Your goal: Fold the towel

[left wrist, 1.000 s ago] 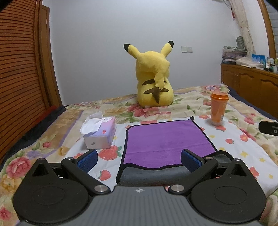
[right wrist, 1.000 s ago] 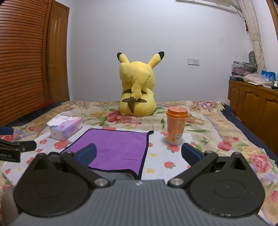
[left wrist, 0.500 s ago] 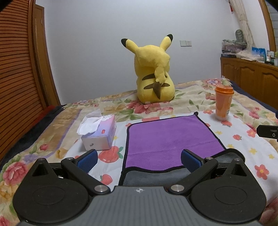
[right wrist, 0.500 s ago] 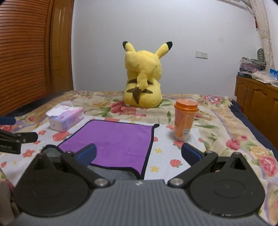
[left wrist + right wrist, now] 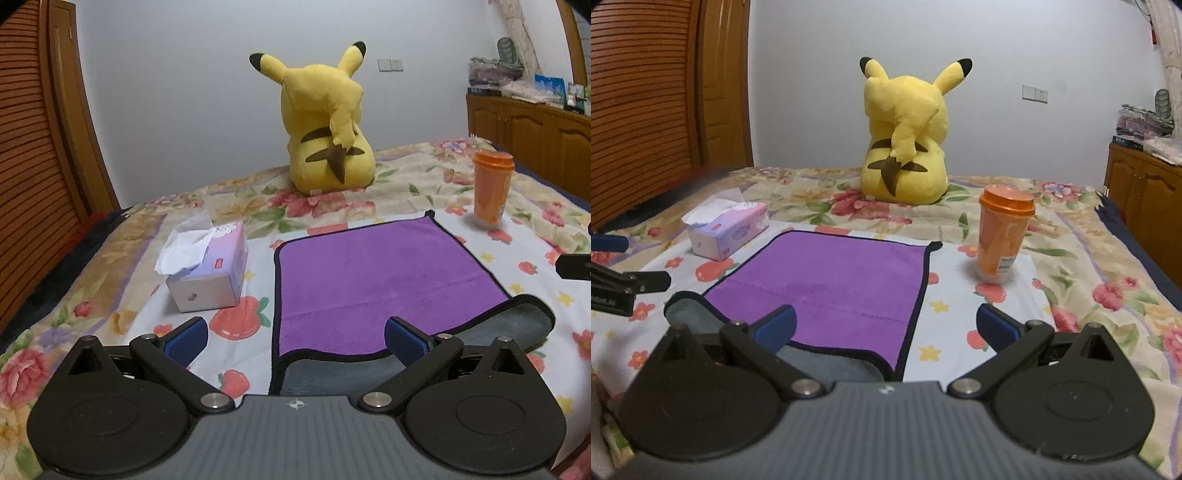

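Bedspread [image 5: 424, 173], floral, filled both views. Plush toy [image 5: 905, 140] sat at twelve o'clock, its back to the cameras. Purple towel [image 5: 373, 273] lay flat at centre, its near edge turned up grey. Tissue box [image 5: 208, 271] sat at ten o'clock, orange cup [image 5: 1003, 236] at two. Left gripper [image 5: 295, 338] and right gripper [image 5: 884, 325] both stood with fingers apart over the towel's near edge, holding nothing.

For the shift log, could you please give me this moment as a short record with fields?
Surface: floral bedspread
Towel: purple towel lies flat, near edge turned over showing grey underside
Left gripper: jaws open, over the towel's near left corner
Right gripper: jaws open, over the near right corner
Left of towel: tissue box
Right of towel: orange cup, upright, lidded
Behind: yellow plush toy
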`<move>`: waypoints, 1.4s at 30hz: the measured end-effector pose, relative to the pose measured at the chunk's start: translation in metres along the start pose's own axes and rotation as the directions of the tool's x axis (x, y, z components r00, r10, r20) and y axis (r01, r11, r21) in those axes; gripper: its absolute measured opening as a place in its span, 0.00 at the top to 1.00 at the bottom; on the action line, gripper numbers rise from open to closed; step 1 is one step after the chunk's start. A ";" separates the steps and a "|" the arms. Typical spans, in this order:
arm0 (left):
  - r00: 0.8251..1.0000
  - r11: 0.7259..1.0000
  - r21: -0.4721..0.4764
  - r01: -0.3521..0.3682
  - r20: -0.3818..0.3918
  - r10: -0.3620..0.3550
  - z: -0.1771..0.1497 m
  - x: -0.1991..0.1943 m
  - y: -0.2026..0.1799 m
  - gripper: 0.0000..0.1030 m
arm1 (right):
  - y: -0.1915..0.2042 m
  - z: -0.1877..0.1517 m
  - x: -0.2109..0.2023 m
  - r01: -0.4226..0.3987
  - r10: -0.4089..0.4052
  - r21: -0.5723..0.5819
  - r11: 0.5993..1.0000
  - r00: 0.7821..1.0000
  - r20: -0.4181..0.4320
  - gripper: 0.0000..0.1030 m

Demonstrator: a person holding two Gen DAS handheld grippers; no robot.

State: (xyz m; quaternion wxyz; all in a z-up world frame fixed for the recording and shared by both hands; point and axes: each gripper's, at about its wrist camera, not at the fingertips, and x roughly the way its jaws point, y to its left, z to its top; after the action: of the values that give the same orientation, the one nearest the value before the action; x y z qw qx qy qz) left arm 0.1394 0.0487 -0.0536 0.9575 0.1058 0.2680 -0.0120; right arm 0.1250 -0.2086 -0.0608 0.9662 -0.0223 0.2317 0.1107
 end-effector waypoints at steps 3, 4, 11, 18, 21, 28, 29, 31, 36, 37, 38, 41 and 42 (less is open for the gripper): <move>1.000 1.000 0.000 0.003 -0.018 -0.003 -0.001 0.009 0.005 0.00 | 0.000 0.000 0.007 -0.006 0.006 -0.001 1.000 1.000 -0.013 0.00; 1.000 1.000 -0.001 0.005 -0.025 -0.005 0.000 0.012 0.006 0.00 | 0.000 0.000 0.008 -0.009 0.009 -0.001 1.000 1.000 -0.018 0.00; 0.997 1.000 -0.023 0.021 -0.068 -0.022 -0.002 0.033 0.021 0.00 | 0.001 -0.003 0.024 -0.021 0.020 -0.015 1.000 0.998 -0.060 0.00; 0.993 0.998 -0.049 0.035 -0.108 -0.041 -0.006 0.050 0.033 0.00 | -0.001 -0.006 0.044 -0.023 0.021 -0.018 1.000 0.994 -0.103 0.00; 0.992 0.997 -0.067 0.042 -0.119 -0.050 -0.007 0.055 0.038 0.00 | -0.003 -0.008 0.053 -0.026 0.024 -0.014 1.000 0.992 -0.123 0.00; 0.988 0.994 -0.102 0.047 -0.144 -0.062 -0.007 0.068 0.047 0.01 | -0.008 -0.014 0.069 -0.035 0.035 0.004 0.999 0.984 -0.176 0.00; 0.987 0.993 -0.106 0.050 -0.149 -0.066 -0.007 0.069 0.048 0.03 | -0.008 -0.014 0.070 -0.041 0.042 0.008 0.999 0.982 -0.184 0.01; 0.984 0.993 -0.107 0.053 -0.161 -0.070 -0.008 0.073 0.049 0.04 | -0.008 -0.016 0.073 -0.052 0.053 0.013 0.999 0.978 -0.200 0.02; 0.977 0.992 -0.112 0.058 -0.198 -0.080 -0.012 0.080 0.050 0.12 | -0.007 -0.019 0.078 -0.081 0.087 0.033 0.996 0.967 -0.238 0.15; 0.976 0.992 -0.111 0.060 -0.204 -0.082 -0.013 0.081 0.050 0.14 | -0.007 -0.019 0.078 -0.086 0.092 0.035 0.996 0.965 -0.244 0.15; 0.974 0.992 -0.112 0.063 -0.209 -0.086 -0.014 0.082 0.050 0.16 | -0.007 -0.020 0.079 -0.090 0.097 0.038 0.995 0.964 -0.249 0.15; 0.969 0.989 -0.120 0.082 -0.224 -0.107 -0.016 0.084 0.050 0.22 | -0.007 -0.021 0.080 -0.106 0.114 0.047 0.993 0.957 -0.267 0.15; 0.967 0.989 -0.121 0.088 -0.228 -0.114 -0.017 0.084 0.049 0.24 | -0.007 -0.021 0.081 -0.110 0.120 0.050 0.993 0.955 -0.273 0.15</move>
State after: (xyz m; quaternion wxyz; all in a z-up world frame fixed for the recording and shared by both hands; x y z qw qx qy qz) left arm 0.2069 0.1031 -0.1011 0.9216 0.0399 0.3846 -0.0336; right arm 0.1870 -0.2009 -0.1166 0.9168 -0.0076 0.3666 0.1585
